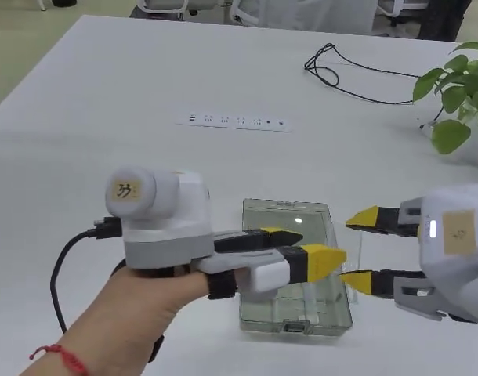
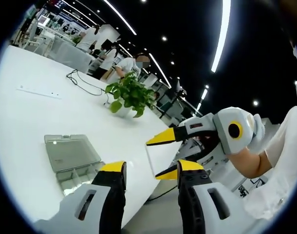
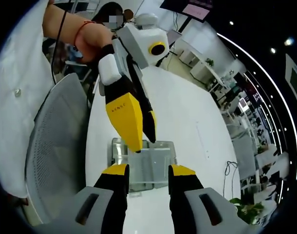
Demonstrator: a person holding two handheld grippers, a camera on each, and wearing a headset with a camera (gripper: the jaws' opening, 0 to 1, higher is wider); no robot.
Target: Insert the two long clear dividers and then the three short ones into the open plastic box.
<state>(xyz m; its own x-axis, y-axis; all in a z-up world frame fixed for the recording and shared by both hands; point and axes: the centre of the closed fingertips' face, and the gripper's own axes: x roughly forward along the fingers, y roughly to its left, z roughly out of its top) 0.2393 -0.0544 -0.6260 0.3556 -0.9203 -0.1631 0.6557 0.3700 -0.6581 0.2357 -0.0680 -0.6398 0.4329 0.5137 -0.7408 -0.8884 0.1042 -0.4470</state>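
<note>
The left gripper (image 1: 302,244), held in a hand (image 1: 137,309) at the near left, reaches right over the plastic box (image 1: 286,215); its jaws stand apart with nothing between them. Opposite, the right gripper (image 1: 358,249) points left, its yellow tips clamped on the edges of a clear divider (image 3: 148,165), held upright just above the box's right side. The box lies open on the white table (image 1: 106,117). Farther off are a power strip (image 1: 235,121), a black cable (image 1: 341,74) and, at far right, a plant (image 1: 458,102).
</note>
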